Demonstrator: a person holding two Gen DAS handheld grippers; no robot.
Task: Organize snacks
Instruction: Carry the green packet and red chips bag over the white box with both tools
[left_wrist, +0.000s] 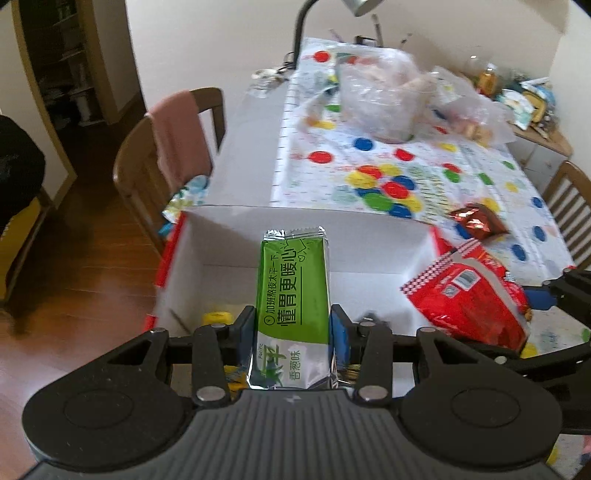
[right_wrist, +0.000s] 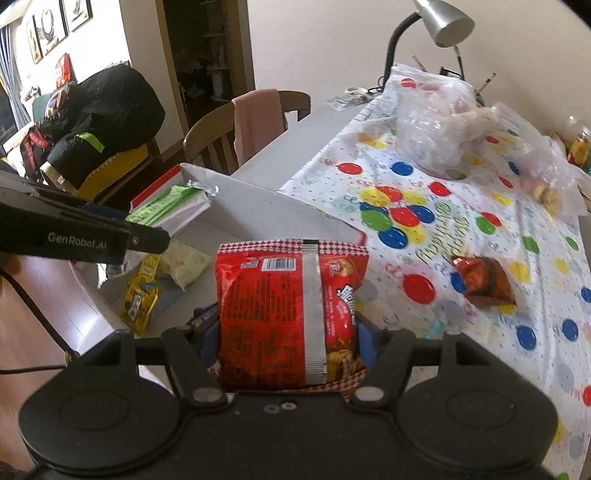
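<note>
A spotted cloth (left_wrist: 424, 177) covers the table, with clear plastic bags (left_wrist: 384, 99) heaped toward 12 o'clock under a grey desk lamp (right_wrist: 443, 22). A small dark-red foil packet (right_wrist: 480, 280) lies alone on the cloth at about 2 o'clock from the right tongs. A wooden chair (left_wrist: 147, 173) draped with a pink cloth stands at 10 o'clock beside the table. An open white cardboard box (left_wrist: 221, 236) sits at the near table edge, its raised back wall standing between the tongs and the cloth (yellow packets (right_wrist: 140, 295) lie on its floor). The left tongs (left_wrist: 293, 325) clamp a green cracker packet (left_wrist: 295, 288) upright over the box. The right tongs (right_wrist: 288, 332) pinch a red snack bag (right_wrist: 288, 314) on both sides, above the box's right edge.
</note>
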